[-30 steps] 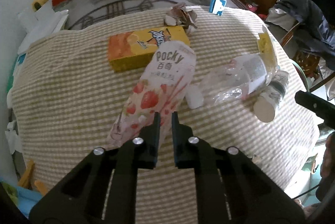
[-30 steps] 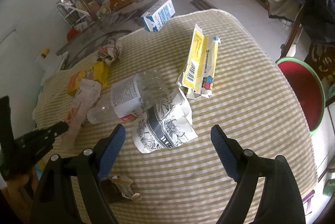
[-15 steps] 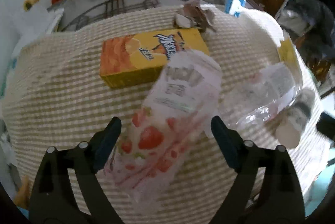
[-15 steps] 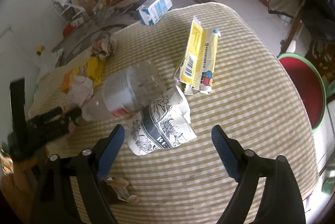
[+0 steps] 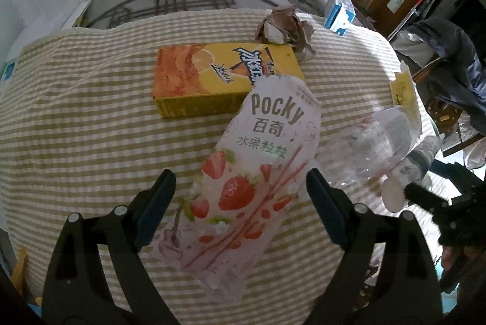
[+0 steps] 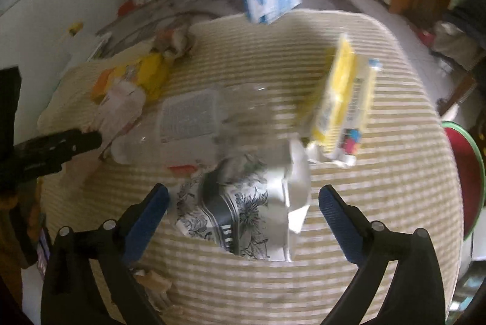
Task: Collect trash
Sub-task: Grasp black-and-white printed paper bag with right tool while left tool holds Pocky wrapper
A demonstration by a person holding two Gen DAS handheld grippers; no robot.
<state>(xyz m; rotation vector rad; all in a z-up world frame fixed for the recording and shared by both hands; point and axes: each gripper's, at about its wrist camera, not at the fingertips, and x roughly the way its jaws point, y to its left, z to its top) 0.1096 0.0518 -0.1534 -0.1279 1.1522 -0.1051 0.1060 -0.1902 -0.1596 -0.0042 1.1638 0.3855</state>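
Note:
In the left wrist view my left gripper (image 5: 240,188) is open, its fingers on either side of a pink strawberry Pocky wrapper (image 5: 255,173) lying on the checked tablecloth (image 5: 76,127). Behind it lie a yellow-orange box (image 5: 224,79), crumpled brown paper (image 5: 285,30) and a clear plastic bottle (image 5: 373,143). In the blurred right wrist view my right gripper (image 6: 243,203) is open and empty above a black-and-white flower-print paper cup (image 6: 243,218). A yellow carton (image 6: 343,103) and the clear bottle (image 6: 200,121) lie beyond it.
A blue-and-white carton (image 6: 272,3) stands at the table's far edge, also in the left wrist view (image 5: 338,14). A red stool (image 6: 464,170) stands right of the table. Small paper scraps (image 6: 152,282) lie near the front edge. A chair with dark clothes (image 5: 440,52) stands on the right.
My left gripper has opened from shut and moved forward over the Pocky wrapper. My right gripper has moved closer to the flower-print cup, staying open.

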